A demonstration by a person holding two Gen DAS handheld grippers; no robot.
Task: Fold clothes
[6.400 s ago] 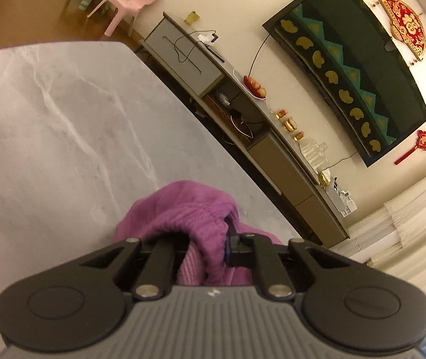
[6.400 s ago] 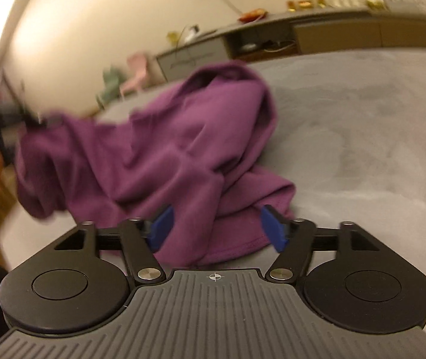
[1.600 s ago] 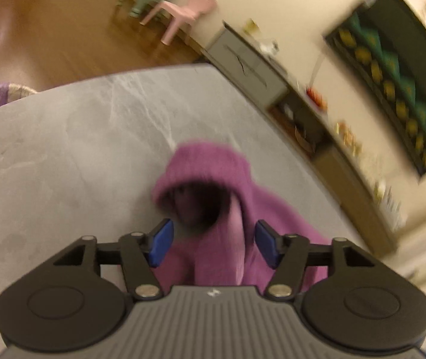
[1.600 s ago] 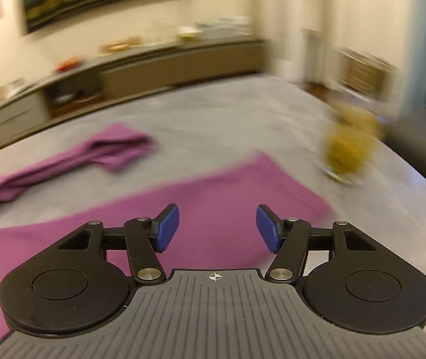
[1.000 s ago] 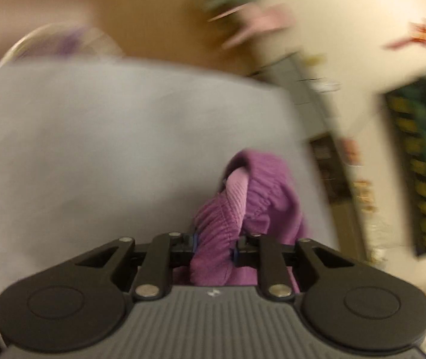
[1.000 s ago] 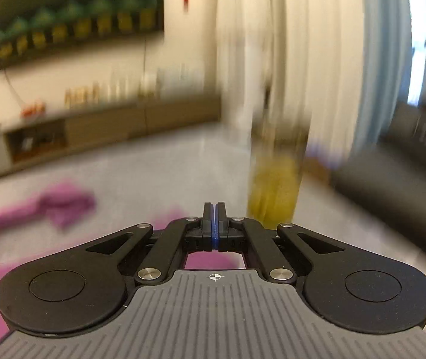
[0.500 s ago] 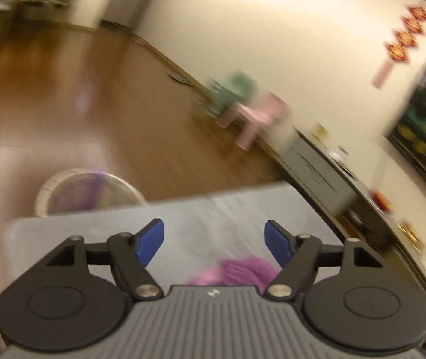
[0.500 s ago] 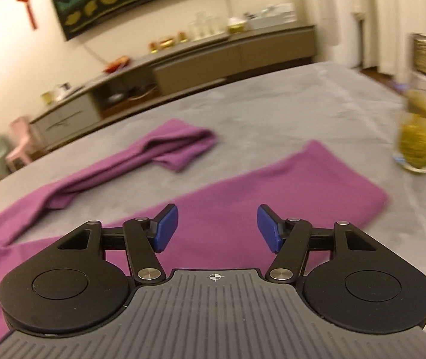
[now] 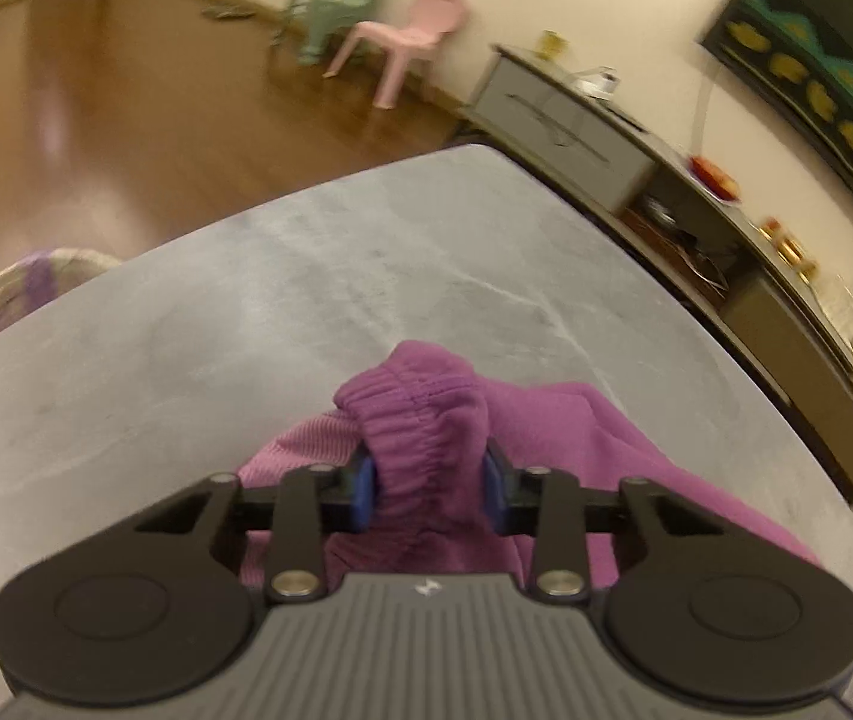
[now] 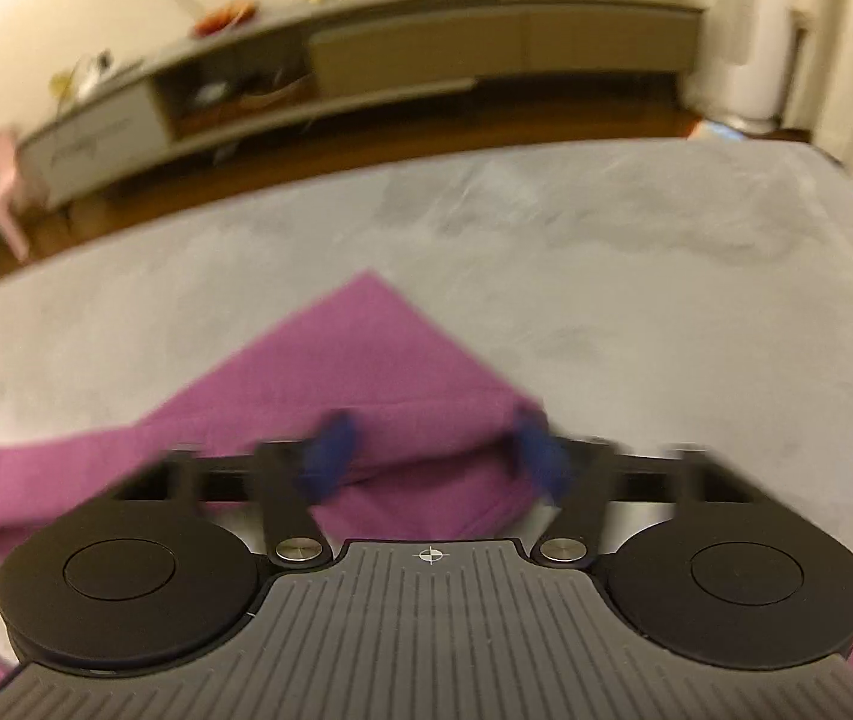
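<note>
Two grippers are at the purple garment (image 9: pixel 546 420) now, which lies on the grey marbled table (image 9: pixel 246 312). Half a second ago the left gripper (image 9: pixel 426 483) stood wide open above the table's edge with only a scrap of purple below it; now its jaws are closing and the blue pads (image 9: pixel 363 492) press on either side of the gathered elastic band of the garment, which bulges up between them. The rest of the cloth trails off to the right behind the gripper. The view has also swung lower, so the basket (image 9: pixel 18 282) on the floor sits at the far left.

The right gripper (image 10: pixel 432 459) was open over a flat stretch of cloth half a second ago, with a glass of yellow stuff to its right; that glass is out of view now. Its jaws are closing around a folded edge of the garment (image 10: pixel 366 360), whose corner points away across the table. The pads (image 10: pixel 330 444) are blurred, and I cannot tell whether they press the cloth yet.

No readable writing shows; each gripper body bears only a small white mark
</note>
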